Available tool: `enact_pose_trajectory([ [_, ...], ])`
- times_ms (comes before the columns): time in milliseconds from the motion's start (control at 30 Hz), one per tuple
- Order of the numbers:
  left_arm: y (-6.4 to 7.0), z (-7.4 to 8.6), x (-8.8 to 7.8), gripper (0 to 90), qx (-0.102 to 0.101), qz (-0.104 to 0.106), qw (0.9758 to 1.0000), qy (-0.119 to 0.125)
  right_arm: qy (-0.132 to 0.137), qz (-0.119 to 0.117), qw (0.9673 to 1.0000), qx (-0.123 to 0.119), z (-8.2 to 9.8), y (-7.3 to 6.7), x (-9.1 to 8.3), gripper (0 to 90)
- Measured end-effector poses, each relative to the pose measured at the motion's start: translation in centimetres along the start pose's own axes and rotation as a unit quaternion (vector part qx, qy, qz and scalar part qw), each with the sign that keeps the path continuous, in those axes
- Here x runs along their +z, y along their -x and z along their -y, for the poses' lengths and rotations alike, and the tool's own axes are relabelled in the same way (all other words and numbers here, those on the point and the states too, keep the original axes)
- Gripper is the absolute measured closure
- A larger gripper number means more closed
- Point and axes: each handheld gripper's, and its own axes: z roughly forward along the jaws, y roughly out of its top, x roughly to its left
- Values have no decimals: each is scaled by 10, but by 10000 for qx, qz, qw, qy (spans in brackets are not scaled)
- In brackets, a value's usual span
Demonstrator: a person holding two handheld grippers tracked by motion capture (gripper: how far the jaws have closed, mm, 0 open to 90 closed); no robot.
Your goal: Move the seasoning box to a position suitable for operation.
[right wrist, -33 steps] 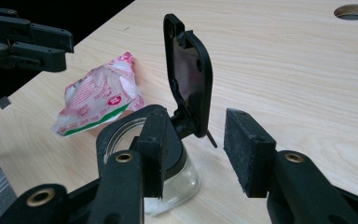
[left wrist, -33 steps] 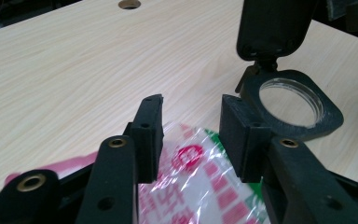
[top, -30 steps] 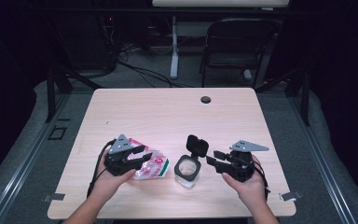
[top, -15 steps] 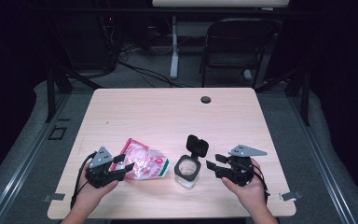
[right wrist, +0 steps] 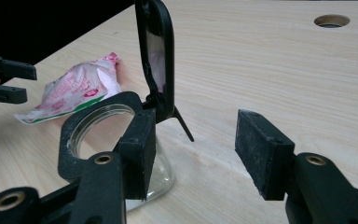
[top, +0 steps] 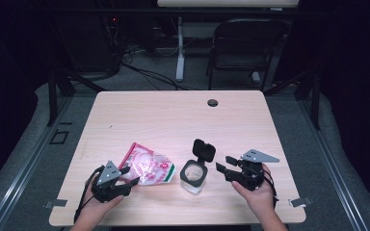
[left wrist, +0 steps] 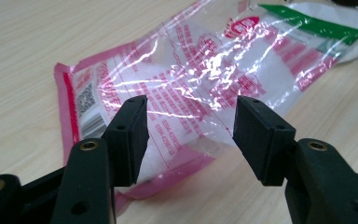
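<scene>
Dim room, pale wooden table (top: 173, 120). Crinkled pink-and-clear packet (top: 147, 166) flat beside glass jar (top: 192, 177), flip lid (top: 204, 150) up. Left gripper (top: 131, 183) and right gripper (top: 220, 168) just spread wide, gripping nothing. Likely release done; next, regrasp or withdraw.

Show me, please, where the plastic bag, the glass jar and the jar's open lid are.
plastic bag (left wrist: 205, 88), left gripper view, middle of the clear printed film.
glass jar (top: 192, 174), high view, black rim.
lid (right wrist: 156, 51), right gripper view, raised flap.
</scene>
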Motion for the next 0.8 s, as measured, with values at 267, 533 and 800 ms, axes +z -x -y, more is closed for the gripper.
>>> enact_pose_trajectory([
  [267, 9, 4, 7, 437, 94, 51, 9996, -243, 54, 52, 9999, 147, 1, 7, 4, 475],
  [533, 19, 1, 8, 373, 295, -4, 9993, -210, 105, 42, 9997, 204, 2, 8, 4, 469],
  [800, 32, -3, 14, 363, 536, -9, 9984, -196, 76, 52, 9997, 233, 3, 10, 5, 463],
])
